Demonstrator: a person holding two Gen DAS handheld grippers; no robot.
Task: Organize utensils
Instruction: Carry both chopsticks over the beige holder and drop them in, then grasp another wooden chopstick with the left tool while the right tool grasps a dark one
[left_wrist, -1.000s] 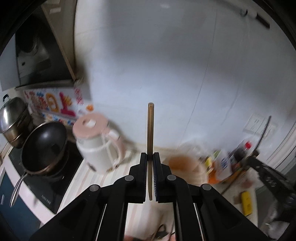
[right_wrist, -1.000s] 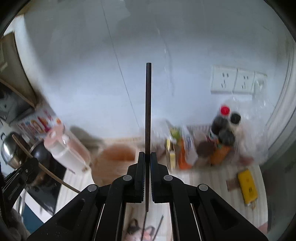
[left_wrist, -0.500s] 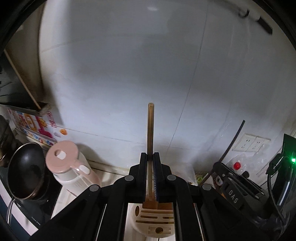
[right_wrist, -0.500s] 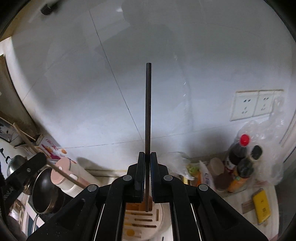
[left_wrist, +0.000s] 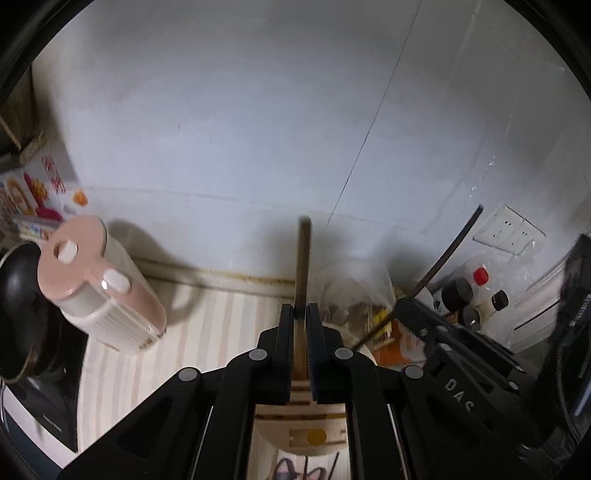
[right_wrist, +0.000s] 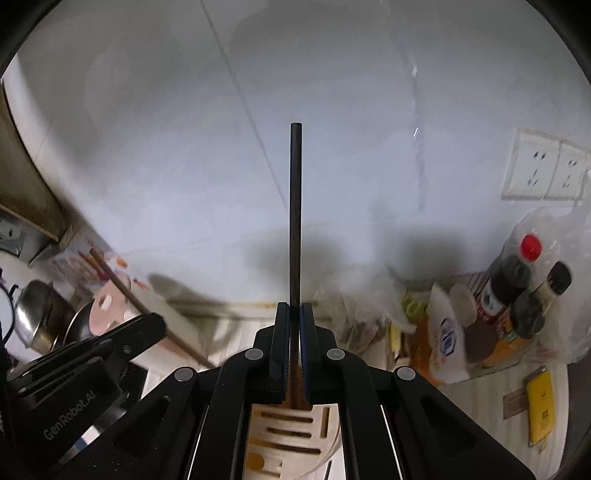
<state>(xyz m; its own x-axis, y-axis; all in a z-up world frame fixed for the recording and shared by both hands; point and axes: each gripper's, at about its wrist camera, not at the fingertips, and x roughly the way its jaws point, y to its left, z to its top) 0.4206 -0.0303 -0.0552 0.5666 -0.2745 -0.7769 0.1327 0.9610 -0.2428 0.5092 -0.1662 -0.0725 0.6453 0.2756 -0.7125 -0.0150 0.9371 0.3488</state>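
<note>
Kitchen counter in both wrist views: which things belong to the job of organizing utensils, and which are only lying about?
Belong to the job:
left gripper, shut on the wooden utensil
right gripper, shut on the dark utensil
slotted utensil holder under both

Lying about:
pink kettle
black pan
sauce bottles
yellow packet
wall sockets

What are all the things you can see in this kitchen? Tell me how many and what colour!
Wooden chopstick: one, brown, in the left gripper.
Dark chopstick: one, black, in the right gripper.
Utensil holder: one, cream with slots, below both grippers.
Kettle: one, pink and white, left on the counter.
Pan: one, black, far left.
Bottles: several, dark, right by the wall.
Wall sockets: two, white, right wall.
Yellow object: one, right counter.
Left gripper: black, shut.
Right gripper: black, shut.
</note>
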